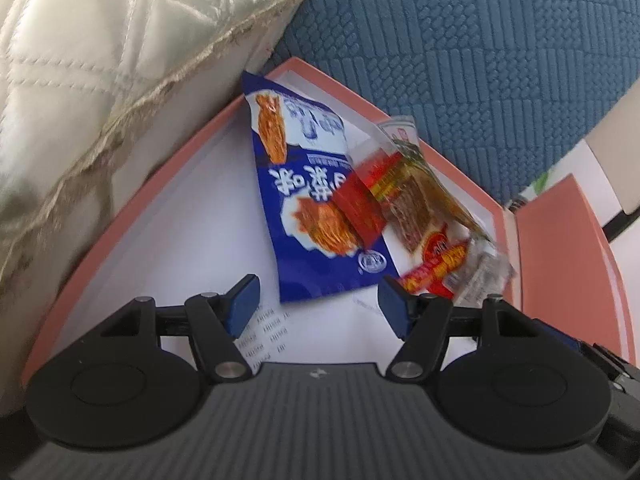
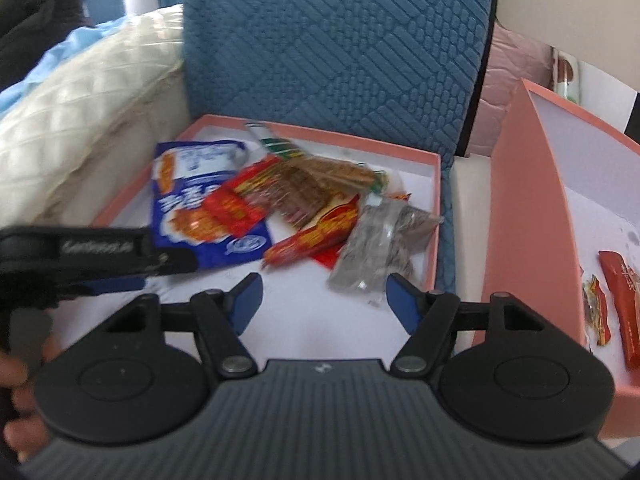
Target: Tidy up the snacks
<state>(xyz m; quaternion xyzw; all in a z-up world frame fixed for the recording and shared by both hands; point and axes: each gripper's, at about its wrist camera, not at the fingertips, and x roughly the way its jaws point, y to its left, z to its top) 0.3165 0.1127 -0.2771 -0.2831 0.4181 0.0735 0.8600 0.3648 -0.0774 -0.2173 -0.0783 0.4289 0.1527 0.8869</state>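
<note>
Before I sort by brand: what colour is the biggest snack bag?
Blue and white snack bag with orange food pictures; clearest in left wrist view.

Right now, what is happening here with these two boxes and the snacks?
A person is sorting snacks with a handheld gripper in each hand. The left gripper and the right gripper are both open and hold nothing. They hover over the near side of a pink box. In it lie a blue snack bag, a red sausage stick, a grey packet and other wrappers in a loose pile. A second pink box to the right holds a red bar and a small wrapper.
</note>
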